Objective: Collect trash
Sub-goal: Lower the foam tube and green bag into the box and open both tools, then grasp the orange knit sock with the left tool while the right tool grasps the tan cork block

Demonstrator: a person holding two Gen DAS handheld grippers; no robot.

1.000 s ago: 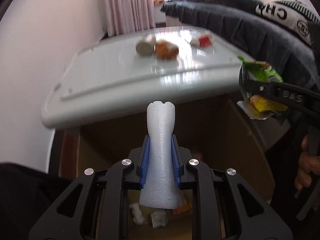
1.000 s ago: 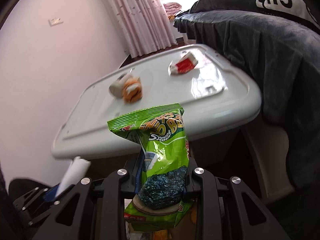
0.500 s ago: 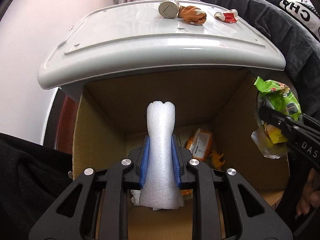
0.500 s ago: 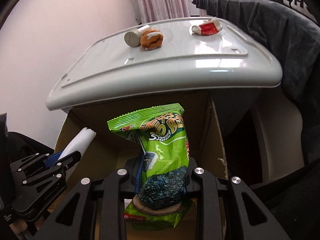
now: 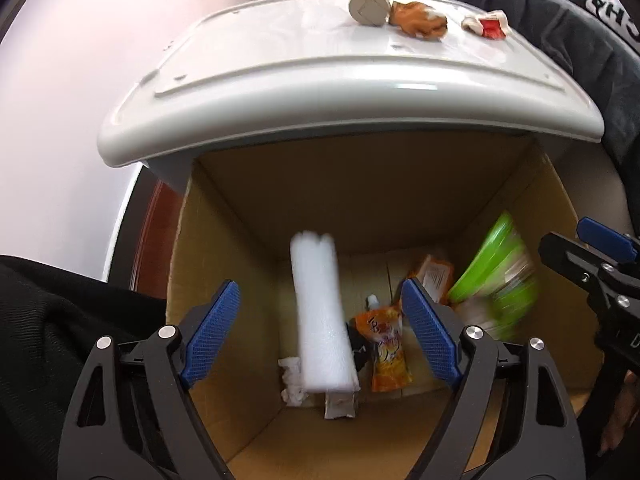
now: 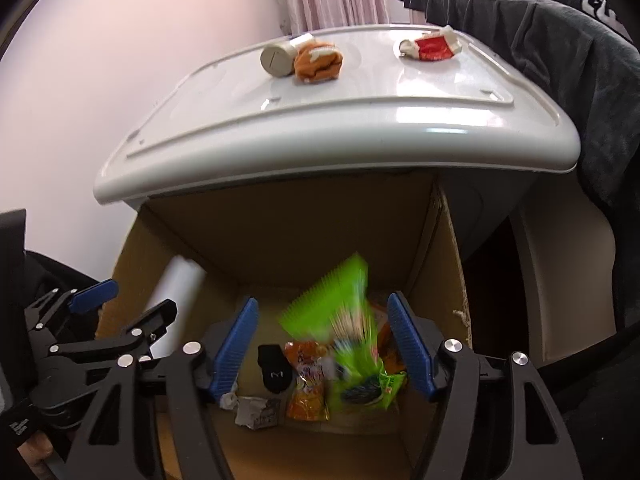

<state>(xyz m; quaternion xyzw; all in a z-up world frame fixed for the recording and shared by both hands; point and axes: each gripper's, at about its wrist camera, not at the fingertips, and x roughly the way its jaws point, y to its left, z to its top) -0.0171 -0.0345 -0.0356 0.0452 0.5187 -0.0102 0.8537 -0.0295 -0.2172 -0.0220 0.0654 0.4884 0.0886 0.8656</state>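
- We look down into an open cardboard box (image 5: 248, 240), and its brown walls close us in on the left, the far side and the right; the mouth toward us is free.
- A grey plastic table (image 5: 320, 92) overhangs the box's far edge, so headroom at the back is cut off by its rounded rim, while the near half of the opening is clear above.
- Dark cloth (image 5: 540, 12) hangs just beside the table's right edge.
- Our left gripper (image 5: 320, 328) points steeply down into the box, and its blue pads are spreading wide; the white foam tube (image 5: 322, 320) sits blurred between them, touching neither pad.
- Our right gripper (image 6: 322, 344) tilts down the same way, just to the right of the left one; its jaws are opening too, and the green snack bag (image 6: 344, 320) is smeared with motion between the pads, free of both.
- On the box floor we see an orange pouch (image 5: 386, 350), crumpled white paper (image 5: 292, 380) and a small black piece (image 6: 274, 372).
- On the table top remain a beige round cap (image 6: 276, 60) touching an orange crumpled wrapper (image 6: 318, 62), and a red-and-white wrapper (image 6: 432, 48) well apart toward the cloth.
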